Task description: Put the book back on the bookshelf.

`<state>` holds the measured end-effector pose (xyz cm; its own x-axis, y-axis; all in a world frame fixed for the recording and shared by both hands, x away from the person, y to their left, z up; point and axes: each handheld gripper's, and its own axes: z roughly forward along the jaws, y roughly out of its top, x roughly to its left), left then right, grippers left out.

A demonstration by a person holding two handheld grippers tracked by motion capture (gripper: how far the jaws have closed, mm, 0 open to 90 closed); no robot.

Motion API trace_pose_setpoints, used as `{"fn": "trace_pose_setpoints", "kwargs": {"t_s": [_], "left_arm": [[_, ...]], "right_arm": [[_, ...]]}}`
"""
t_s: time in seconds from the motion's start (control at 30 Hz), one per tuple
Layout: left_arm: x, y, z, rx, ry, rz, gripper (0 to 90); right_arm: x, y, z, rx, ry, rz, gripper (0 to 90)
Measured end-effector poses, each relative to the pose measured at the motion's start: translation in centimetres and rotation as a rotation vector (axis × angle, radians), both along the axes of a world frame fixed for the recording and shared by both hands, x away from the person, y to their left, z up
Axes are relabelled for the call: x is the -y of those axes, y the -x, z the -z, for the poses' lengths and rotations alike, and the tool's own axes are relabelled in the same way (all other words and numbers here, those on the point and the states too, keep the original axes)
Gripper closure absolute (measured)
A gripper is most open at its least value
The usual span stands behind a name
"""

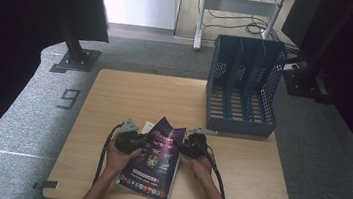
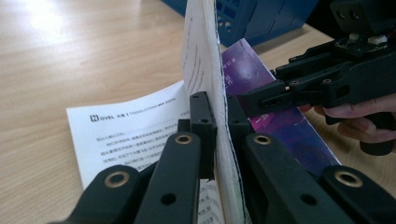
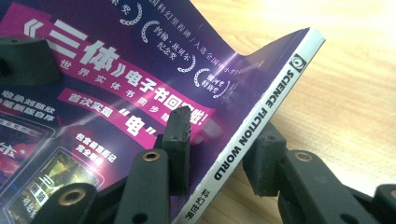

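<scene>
A purple-covered magazine lies on the wooden table near the front edge, its far end raised off the wood. My left gripper is shut on a lifted sheaf of its white pages, which stands upright between the pads; in the high view this gripper sits at the magazine's left side. My right gripper straddles the white spine, one finger on the cover, the other under the edge, with a gap still showing. From above, the right gripper meets the magazine's right side.
A blue slotted file rack stands at the table's back right, its compartments open toward me. An inner page with printed text lies flat on the wood. Black stand bases rest on the grey floor beyond the table.
</scene>
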<state>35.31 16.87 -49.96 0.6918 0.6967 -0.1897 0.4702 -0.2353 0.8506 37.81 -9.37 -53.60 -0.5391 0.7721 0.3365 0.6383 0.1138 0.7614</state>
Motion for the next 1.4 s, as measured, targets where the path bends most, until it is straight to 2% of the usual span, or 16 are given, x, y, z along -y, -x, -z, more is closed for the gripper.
{"fn": "trace_pose_setpoints", "kwargs": {"t_s": [0.03,0.07,0.1,0.17,0.2,0.27,0.4,0.53,0.97,1.4], "left_arm": [[0.0,0.1,-0.1,0.007,0.005,0.001,86.9],[-0.1,0.2,-0.3,0.015,0.011,0.003,86.9],[-0.1,0.4,-0.6,0.032,0.018,0.002,86.9],[-0.1,0.5,-0.8,0.041,0.025,0.003,86.9],[-0.2,0.6,-1.0,0.051,0.036,0.004,86.9],[-0.4,0.9,-1.4,0.069,0.06,0.005,86.9],[-0.5,1.3,-2.1,0.095,0.082,0.011,86.8],[-0.6,1.7,-2.9,0.125,0.099,0.022,86.5],[-0.7,1.7,-3.0,0.125,0.112,0.026,86.2],[-0.6,1.8,-3.2,0.138,0.124,0.03,86.4]], "right_arm": [[0.0,0.0,0.0,0.0,0.0,0.0,64.6],[0.2,0.2,-0.5,0.026,0.004,-0.004,64.8],[0.3,0.3,-0.7,0.034,0.003,-0.004,65.1],[0.4,0.4,-0.9,0.041,-0.003,-0.004,65.3],[0.7,0.7,-1.5,0.063,-0.018,-0.004,65.9],[1.0,0.9,-2.0,0.08,-0.031,-0.005,66.5],[1.4,1.2,-2.8,0.102,-0.047,-0.01,67.2],[1.7,1.9,-4.1,0.157,-0.044,-0.017,67.7],[2.0,2.3,-4.8,0.202,-0.038,-0.02,68.2],[2.8,3.0,-5.9,0.271,-0.049,-0.019,69.6]]}}
